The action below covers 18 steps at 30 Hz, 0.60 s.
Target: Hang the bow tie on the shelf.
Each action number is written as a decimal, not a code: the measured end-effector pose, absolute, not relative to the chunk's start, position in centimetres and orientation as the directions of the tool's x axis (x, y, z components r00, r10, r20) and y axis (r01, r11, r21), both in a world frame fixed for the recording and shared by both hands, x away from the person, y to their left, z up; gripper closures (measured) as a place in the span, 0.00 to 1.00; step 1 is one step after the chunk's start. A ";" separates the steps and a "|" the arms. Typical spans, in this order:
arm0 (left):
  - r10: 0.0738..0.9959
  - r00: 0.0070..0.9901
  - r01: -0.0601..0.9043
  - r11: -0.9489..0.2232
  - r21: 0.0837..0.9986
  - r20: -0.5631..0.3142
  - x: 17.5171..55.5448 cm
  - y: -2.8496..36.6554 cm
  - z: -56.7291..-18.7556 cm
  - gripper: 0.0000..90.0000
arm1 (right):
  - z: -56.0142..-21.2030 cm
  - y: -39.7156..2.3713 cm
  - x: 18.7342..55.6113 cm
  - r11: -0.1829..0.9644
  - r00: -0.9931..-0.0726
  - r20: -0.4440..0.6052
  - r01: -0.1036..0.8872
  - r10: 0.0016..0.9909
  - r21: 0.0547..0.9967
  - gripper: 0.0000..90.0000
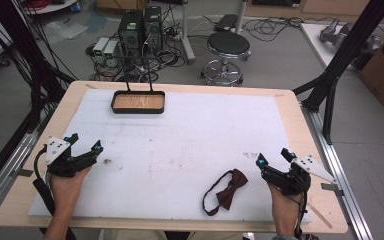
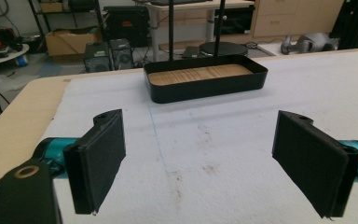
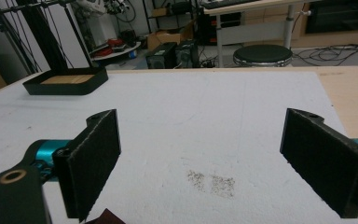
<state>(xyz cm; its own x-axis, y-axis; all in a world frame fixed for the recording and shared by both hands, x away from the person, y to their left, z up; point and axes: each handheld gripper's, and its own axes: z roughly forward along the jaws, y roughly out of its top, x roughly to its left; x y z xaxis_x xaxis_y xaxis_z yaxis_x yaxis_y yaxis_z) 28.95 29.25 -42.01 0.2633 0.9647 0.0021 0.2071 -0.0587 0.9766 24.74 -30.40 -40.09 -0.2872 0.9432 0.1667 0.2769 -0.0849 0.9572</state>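
Note:
A dark red bow tie (image 1: 228,191) with its strap looped lies on the white mat near the front edge, right of centre. My right gripper (image 1: 275,157) stands open just to its right, nothing between the jaws; a corner of the bow tie (image 3: 106,217) peeks in at the bottom of the right gripper view. My left gripper (image 1: 84,142) is open at the mat's left side, jaws wide apart over bare mat. A black tray (image 1: 138,109) with a wooden floor sits at the far side; it appears ahead of the left gripper (image 2: 198,161) as the tray (image 2: 205,88).
The white mat (image 1: 180,145) covers most of the wooden table (image 1: 290,110). Small dark stains mark the mat (image 3: 212,182). A thin black stand rises behind the tray. Beyond the table are a stool (image 1: 228,45), computer towers (image 1: 140,27) and cables.

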 end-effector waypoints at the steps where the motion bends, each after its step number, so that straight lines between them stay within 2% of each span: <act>1: 0.964 0.266 0.208 -0.057 0.977 -0.001 29.0 29.3 -42.0 0.19 | -40.1 -30.4 24.7 -0.084 -0.286 0.166 0.277 0.944 0.957 0.12; 18: 0.964 0.267 0.209 -0.055 0.976 -0.003 29.2 29.0 -42.3 0.18 | -39.8 -29.9 24.0 -0.072 -0.262 0.147 0.272 0.954 0.959 0.13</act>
